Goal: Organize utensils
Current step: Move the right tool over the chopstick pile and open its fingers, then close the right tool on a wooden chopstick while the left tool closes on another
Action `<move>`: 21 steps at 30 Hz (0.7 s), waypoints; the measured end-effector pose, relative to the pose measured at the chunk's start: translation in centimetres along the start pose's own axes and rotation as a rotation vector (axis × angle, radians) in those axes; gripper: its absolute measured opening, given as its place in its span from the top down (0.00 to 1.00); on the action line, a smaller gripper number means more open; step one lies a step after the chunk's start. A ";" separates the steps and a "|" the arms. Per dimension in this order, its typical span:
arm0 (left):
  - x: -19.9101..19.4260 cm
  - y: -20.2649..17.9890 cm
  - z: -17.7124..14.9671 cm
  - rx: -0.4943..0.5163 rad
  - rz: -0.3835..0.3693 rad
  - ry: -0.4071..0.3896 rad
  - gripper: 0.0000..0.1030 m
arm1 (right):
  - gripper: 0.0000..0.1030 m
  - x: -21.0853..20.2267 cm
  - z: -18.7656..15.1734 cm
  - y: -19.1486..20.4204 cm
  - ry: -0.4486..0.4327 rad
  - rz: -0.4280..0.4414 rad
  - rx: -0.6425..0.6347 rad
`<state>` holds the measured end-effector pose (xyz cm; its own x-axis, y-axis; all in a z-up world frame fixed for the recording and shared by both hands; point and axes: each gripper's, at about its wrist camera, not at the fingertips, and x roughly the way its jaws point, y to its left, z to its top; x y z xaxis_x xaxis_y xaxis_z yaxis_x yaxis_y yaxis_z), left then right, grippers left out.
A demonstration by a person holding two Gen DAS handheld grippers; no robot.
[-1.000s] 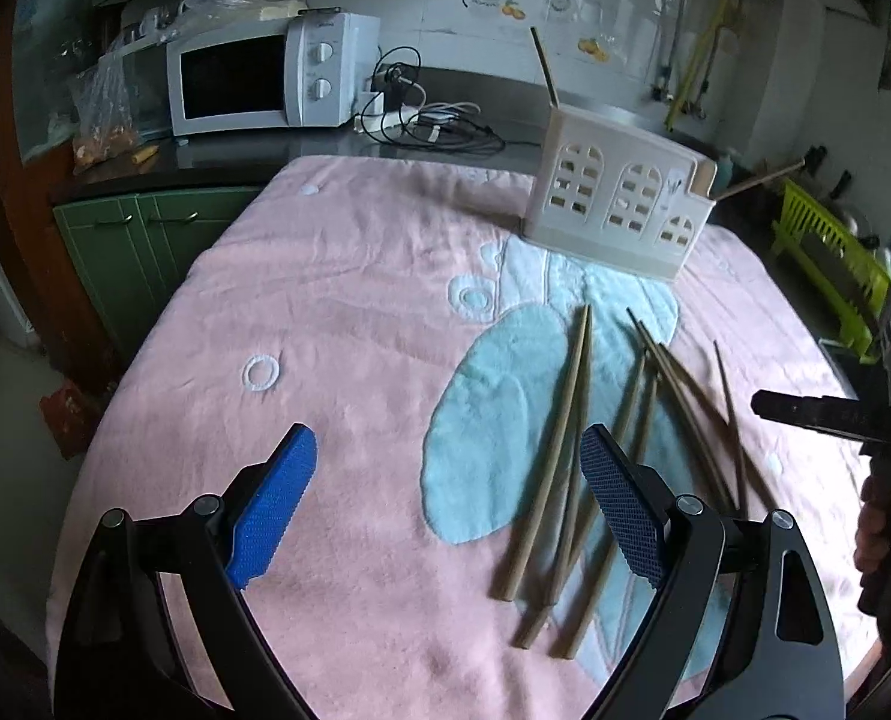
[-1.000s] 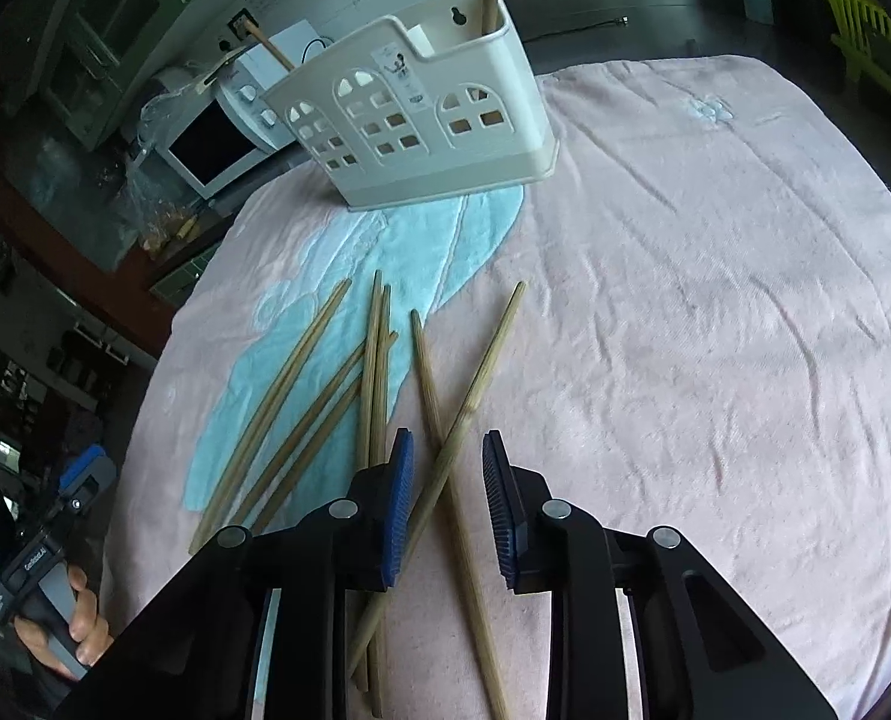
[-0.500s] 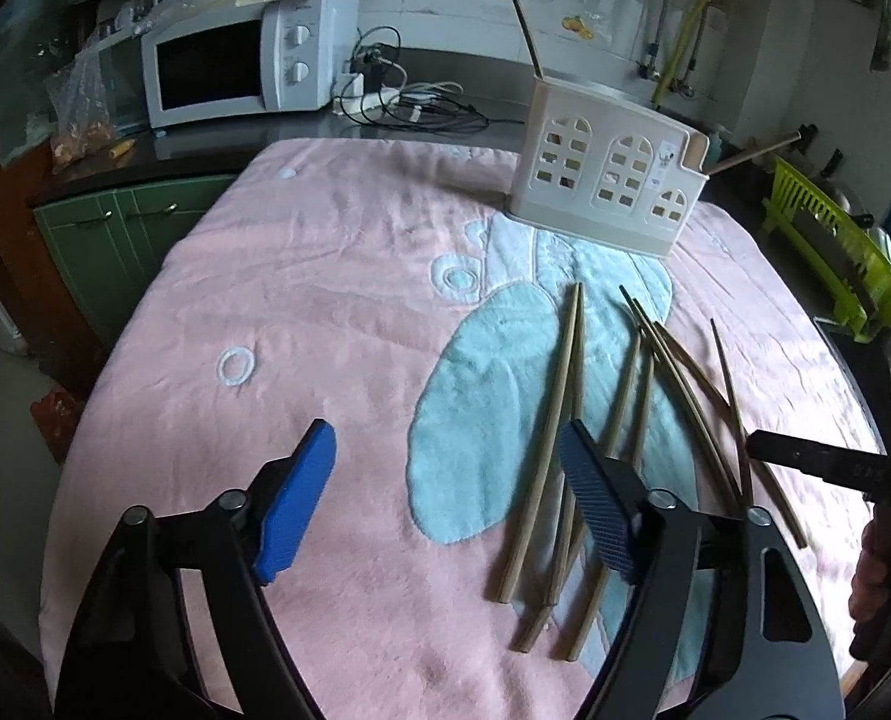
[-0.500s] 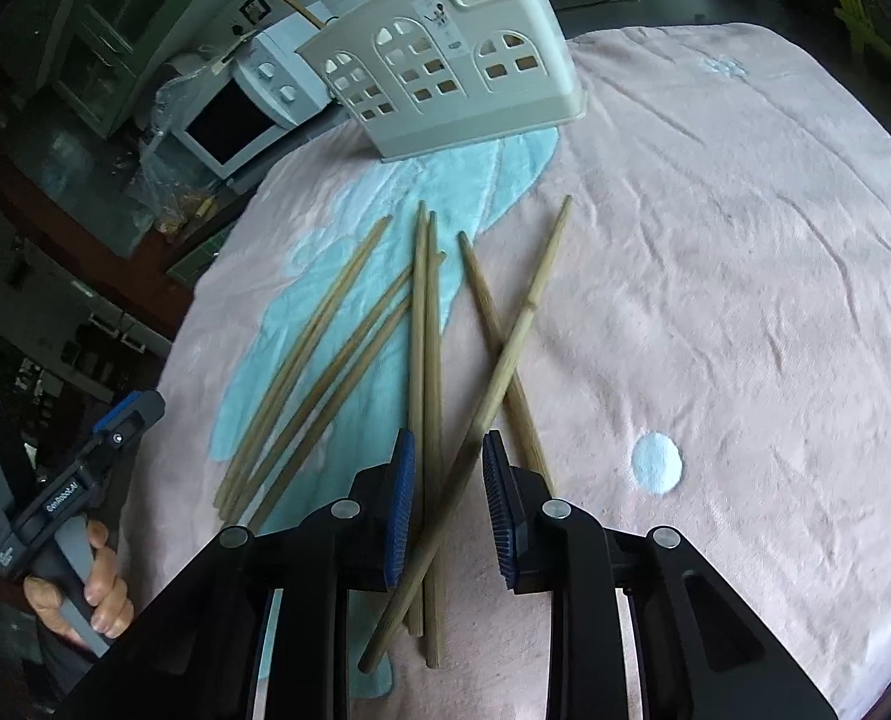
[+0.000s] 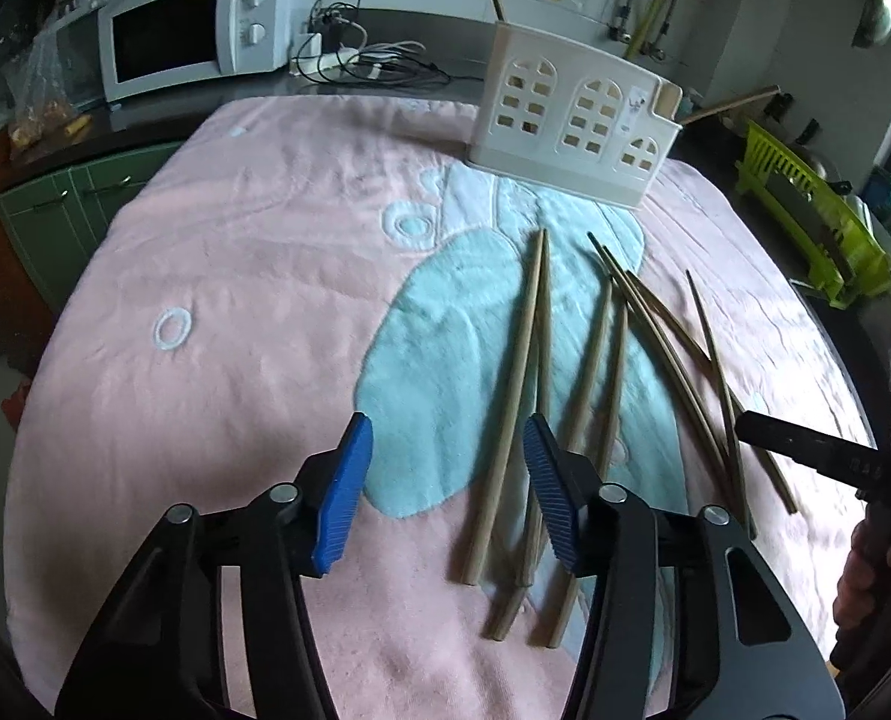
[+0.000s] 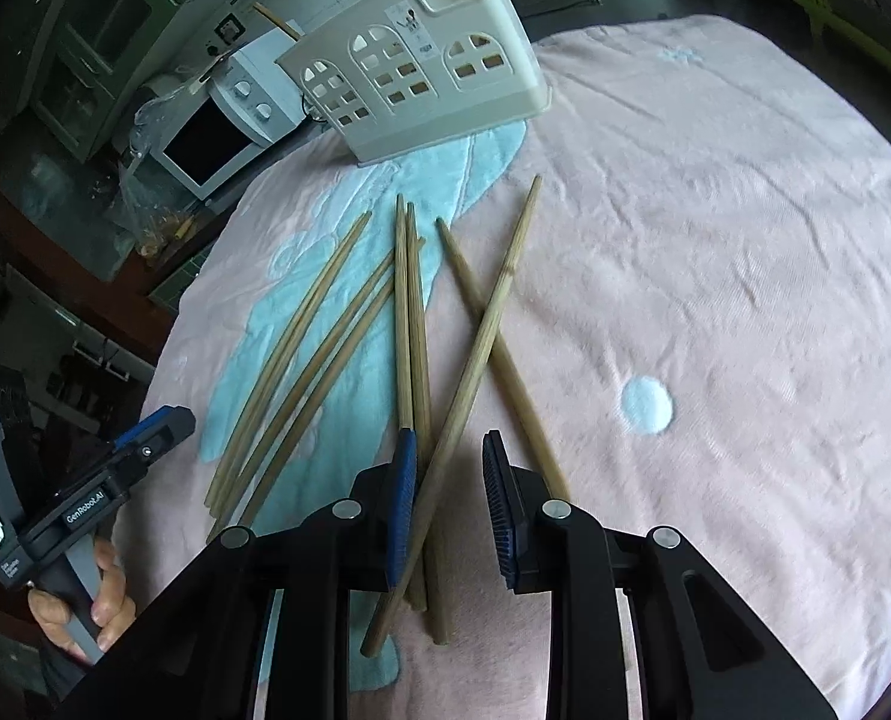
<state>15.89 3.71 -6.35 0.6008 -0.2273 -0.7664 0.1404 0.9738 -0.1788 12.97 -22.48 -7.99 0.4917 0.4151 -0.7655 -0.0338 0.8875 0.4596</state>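
The right claw (image 6: 448, 501) is open around one chopstick (image 6: 481, 354), hiding its middle. The left claw (image 5: 445, 480) is open beside the others.

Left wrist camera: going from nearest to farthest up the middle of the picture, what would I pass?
left gripper → loose chopsticks on the pink blanket → white utensil holder → tangled cables on the counter behind.
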 end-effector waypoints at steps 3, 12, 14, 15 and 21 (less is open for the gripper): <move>0.2 -0.1 -0.1 0.010 -0.013 0.011 0.54 | 0.77 0.1 -0.4 0.0 -0.009 0.002 0.013; 1.1 -0.6 -0.3 0.039 -0.040 0.038 0.62 | 0.82 0.5 -0.6 0.1 -0.013 -0.007 0.005; 1.4 -0.7 -0.2 0.043 -0.038 0.045 0.65 | 0.85 0.5 -0.6 0.0 -0.015 -0.003 0.008; 1.6 -0.7 -0.2 0.044 -0.038 0.050 0.66 | 0.86 0.5 -0.6 0.0 -0.016 -0.002 0.005; 2.2 -1.5 0.1 0.080 -0.044 0.065 0.71 | 0.88 0.5 -0.5 0.0 -0.015 -0.012 0.001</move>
<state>17.12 1.77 -7.72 0.5408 -0.2667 -0.7978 0.2294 0.9592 -0.1652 12.82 -22.17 -8.57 0.5053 0.4009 -0.7641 -0.0271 0.8924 0.4503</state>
